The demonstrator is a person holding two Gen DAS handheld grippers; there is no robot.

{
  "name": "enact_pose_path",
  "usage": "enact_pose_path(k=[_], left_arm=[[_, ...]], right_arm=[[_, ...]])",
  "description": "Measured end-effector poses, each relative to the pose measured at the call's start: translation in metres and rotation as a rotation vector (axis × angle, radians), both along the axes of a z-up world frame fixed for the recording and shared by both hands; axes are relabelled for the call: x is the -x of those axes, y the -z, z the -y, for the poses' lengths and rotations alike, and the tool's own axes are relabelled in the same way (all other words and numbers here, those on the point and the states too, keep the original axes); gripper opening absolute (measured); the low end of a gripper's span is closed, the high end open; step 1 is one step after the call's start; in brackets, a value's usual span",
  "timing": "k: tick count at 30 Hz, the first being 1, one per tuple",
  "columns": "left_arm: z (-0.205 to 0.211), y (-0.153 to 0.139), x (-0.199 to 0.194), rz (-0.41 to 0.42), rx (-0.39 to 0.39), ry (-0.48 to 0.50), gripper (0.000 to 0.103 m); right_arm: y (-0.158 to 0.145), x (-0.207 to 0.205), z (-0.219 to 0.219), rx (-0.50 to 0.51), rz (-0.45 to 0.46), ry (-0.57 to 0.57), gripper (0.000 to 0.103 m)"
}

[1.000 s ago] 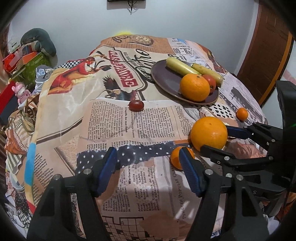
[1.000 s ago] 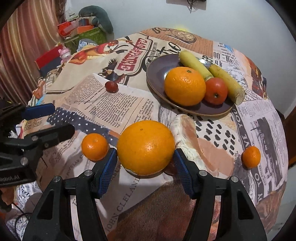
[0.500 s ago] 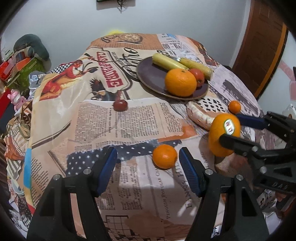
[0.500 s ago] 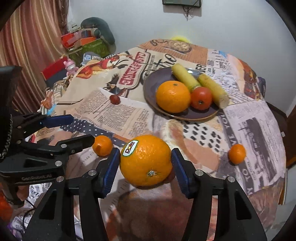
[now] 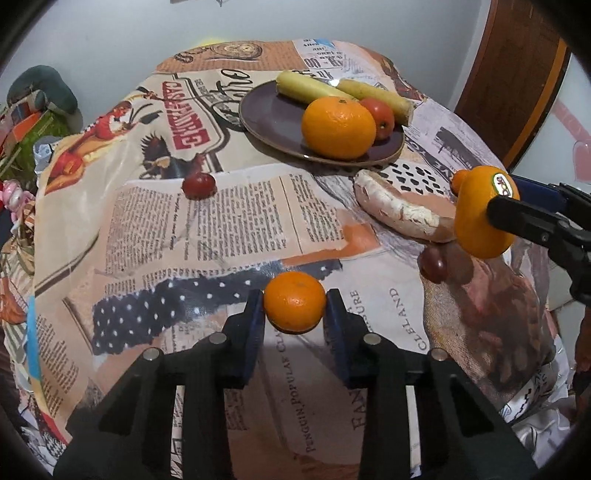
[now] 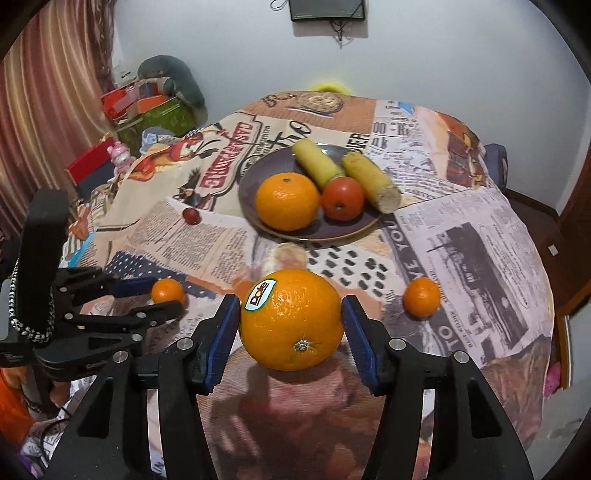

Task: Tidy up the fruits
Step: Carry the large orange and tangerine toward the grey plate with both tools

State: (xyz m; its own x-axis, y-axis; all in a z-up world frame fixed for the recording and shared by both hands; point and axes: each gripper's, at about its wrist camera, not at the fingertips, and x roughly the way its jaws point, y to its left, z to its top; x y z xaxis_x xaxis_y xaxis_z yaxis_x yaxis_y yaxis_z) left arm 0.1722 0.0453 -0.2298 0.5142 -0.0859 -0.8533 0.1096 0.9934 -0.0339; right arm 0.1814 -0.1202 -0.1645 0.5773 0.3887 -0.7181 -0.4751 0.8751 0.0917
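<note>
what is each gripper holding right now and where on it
Right gripper: the stickered orange, across its sides. Left gripper: jaws closing on the small mandarin, pads at its sides.

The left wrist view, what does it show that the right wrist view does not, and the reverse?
Only the left wrist view shows a dark red fruit beside the bread roll and a wooden door.

Only the right wrist view shows a curtain and a dark box on the wall.

Both show the plate, the left gripper closing on a mandarin, and the right gripper holding the orange.
</note>
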Motion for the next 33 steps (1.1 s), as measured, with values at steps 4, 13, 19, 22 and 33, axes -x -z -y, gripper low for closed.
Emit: enact_pose_path(k=[4, 13, 19, 22, 33], left_arm=[[-0.003, -0.007, -0.004, 0.018, 0.006, -0.012, 0.034], [-0.011, -0.039, -0.022, 0.102, 0.024, -0.033, 0.034], [-0.012, -0.06, -0.041, 0.162, 0.028, -0.035, 0.034], [-0.014, -0.068, -0.053, 0.186, 0.034, -0.038, 0.034], [-0.015, -0.075, -0.102, 0.228, 0.038, -0.033, 0.034]], right_arm=[[-0.002, -0.005, 0.006, -0.001, 0.009, 0.015, 0.053], [-0.017, -0.023, 0.009, -0.01, 0.054, 0.029, 0.053], [-0.026, -0.04, 0.005, -0.016, 0.083, 0.027, 0.053], [-0.03, -0.048, 0.001, -0.018, 0.097, 0.022, 0.053], [-0.036, -0.085, -0.017, -0.019, 0.135, -0.003, 0.053]])
